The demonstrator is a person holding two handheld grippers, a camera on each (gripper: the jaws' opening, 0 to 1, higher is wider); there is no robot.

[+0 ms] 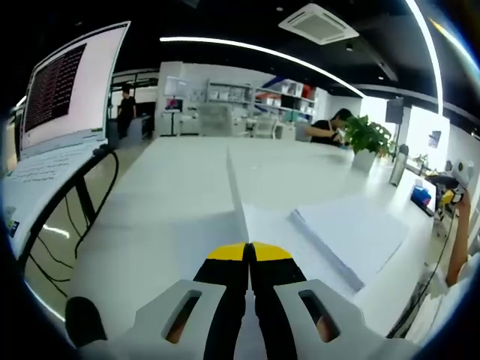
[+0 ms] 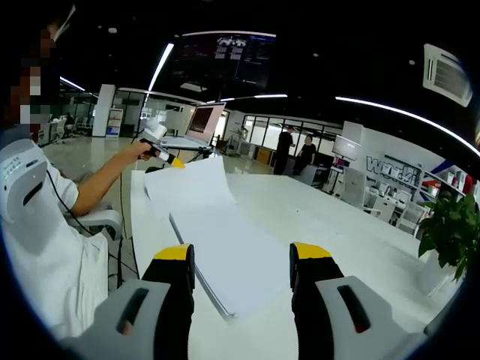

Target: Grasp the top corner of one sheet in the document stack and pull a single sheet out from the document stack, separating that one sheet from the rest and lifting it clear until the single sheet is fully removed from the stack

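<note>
Honestly, the hardest bit to read is the sheet [image 1: 251,225] in the left gripper view: we see it almost edge-on, so it's a thin white blade running from the jaws away down the white table [image 1: 165,202], and its far end blends into the tabletop. The left gripper [image 1: 248,255] has its yellow-tipped jaws pinched together on that sheet's near corner, no gap between them. To the right of it the document stack [image 1: 352,236] lies flat on the table, its layered near edge showing and its right corner close to the table's edge.

From the right gripper view we get it much clearer. The person's hand [image 2: 141,148] is raised at the far left end of the table, forearm stretched out from a white sleeve, holding the left gripper [image 2: 174,161] with the sheet [image 2: 187,187] hanging from it. The sheet's held corner is up and its lower part droops down onto the far end of the document stack [image 2: 232,259], so we can't tell if it's fully clear. The stack's long axis runs away from us toward that hand, and its near end sits between our own jaws.

The right gripper [image 2: 241,259] is spread wide with nothing between the jaws, hovering above the stack's near end.

Background stuff: an open laptop [image 1: 64,112] at the left with dark text too small to read, a potted plant [image 1: 367,139], and people [image 2: 294,154] standing far off
</note>
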